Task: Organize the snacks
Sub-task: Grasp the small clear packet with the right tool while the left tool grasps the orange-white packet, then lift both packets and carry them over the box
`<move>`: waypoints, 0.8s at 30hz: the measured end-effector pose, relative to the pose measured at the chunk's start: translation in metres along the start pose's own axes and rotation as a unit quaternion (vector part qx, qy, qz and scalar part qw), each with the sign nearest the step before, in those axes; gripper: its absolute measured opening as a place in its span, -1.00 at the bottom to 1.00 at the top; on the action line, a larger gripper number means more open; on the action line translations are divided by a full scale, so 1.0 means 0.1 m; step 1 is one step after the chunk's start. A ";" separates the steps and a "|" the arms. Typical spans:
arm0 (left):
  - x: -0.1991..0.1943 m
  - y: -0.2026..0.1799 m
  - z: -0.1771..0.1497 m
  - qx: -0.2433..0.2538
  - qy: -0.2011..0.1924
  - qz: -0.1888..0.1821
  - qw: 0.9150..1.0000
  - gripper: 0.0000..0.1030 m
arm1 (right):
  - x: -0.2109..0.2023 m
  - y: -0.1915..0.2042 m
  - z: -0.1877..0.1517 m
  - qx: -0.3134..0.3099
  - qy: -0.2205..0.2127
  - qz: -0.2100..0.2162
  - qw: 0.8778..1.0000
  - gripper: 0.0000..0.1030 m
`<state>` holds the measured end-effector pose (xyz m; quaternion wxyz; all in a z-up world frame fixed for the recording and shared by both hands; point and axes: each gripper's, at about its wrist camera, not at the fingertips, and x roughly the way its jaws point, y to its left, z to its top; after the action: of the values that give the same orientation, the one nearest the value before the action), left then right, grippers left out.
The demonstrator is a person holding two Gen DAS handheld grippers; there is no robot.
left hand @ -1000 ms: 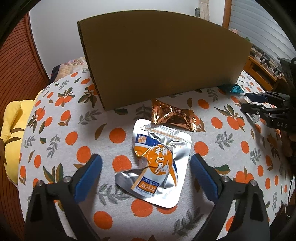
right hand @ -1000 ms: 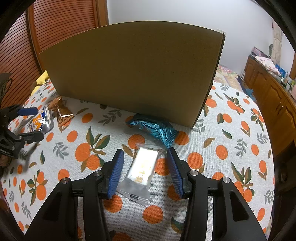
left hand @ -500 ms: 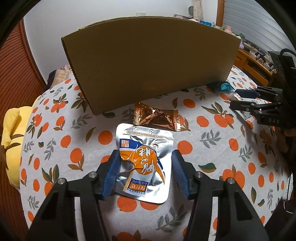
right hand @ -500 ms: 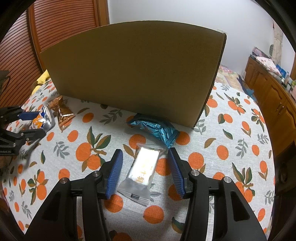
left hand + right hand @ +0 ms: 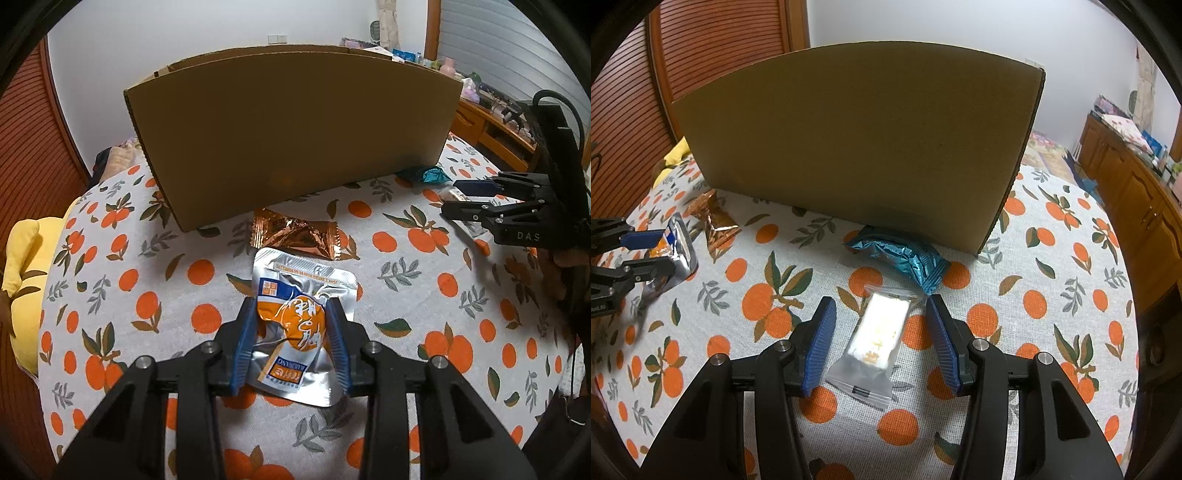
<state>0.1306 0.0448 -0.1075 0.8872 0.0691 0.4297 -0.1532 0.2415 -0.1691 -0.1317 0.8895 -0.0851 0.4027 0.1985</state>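
Closing in, the left tongs [image 5: 291, 343] squeeze the silver and orange pouch [image 5: 301, 325], blue pads pressing its crumpled sides while its lower end lies on the table [image 5: 110, 295] with the orange-print cloth. Just beyond the pouch sits a copper foil packet [image 5: 295, 238], lying close to the front wall of the big cardboard box [image 5: 291, 136] that stands upright across the middle of the table.

Over on the other side, the right tongs [image 5: 881, 343] stand open, pads apart on either side of a frosted white snack bar [image 5: 877, 341] and not touching it. The bar lies flat on the cloth, pointing toward the box. A teal foil packet [image 5: 899, 254] rests just ahead of it, tucked against the foot of the box wall near its right corner.

From the right wrist view the left tongs show at the far left edge, the silver pouch pinched between them, the copper packet just beside. A yellow soft thing [image 5: 26, 280] peeks past the table's left rim
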 end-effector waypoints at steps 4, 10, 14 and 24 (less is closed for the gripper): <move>-0.04 0.01 -0.01 -0.002 -0.006 -0.002 1.000 -0.32 | 0.00 0.00 0.00 -0.001 0.000 0.000 1.000 -0.01; -0.11 0.00 -0.02 -0.002 -0.018 -0.005 1.000 -0.32 | -0.04 0.04 -0.03 -0.008 0.001 0.010 1.000 -0.62; -0.15 0.00 -0.02 -0.005 -0.027 -0.009 1.000 -0.32 | -0.08 0.05 -0.06 -0.010 0.002 0.016 1.000 -0.63; -0.36 -0.07 0.10 -0.002 -0.059 -0.017 0.998 -0.32 | -0.35 0.02 -0.06 0.000 -0.020 0.030 0.999 -0.63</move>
<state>0.1149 0.0429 -0.0733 0.9084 0.0504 0.3781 -0.1715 0.2154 -0.1791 -0.1099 0.8912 -0.0686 0.3871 0.2265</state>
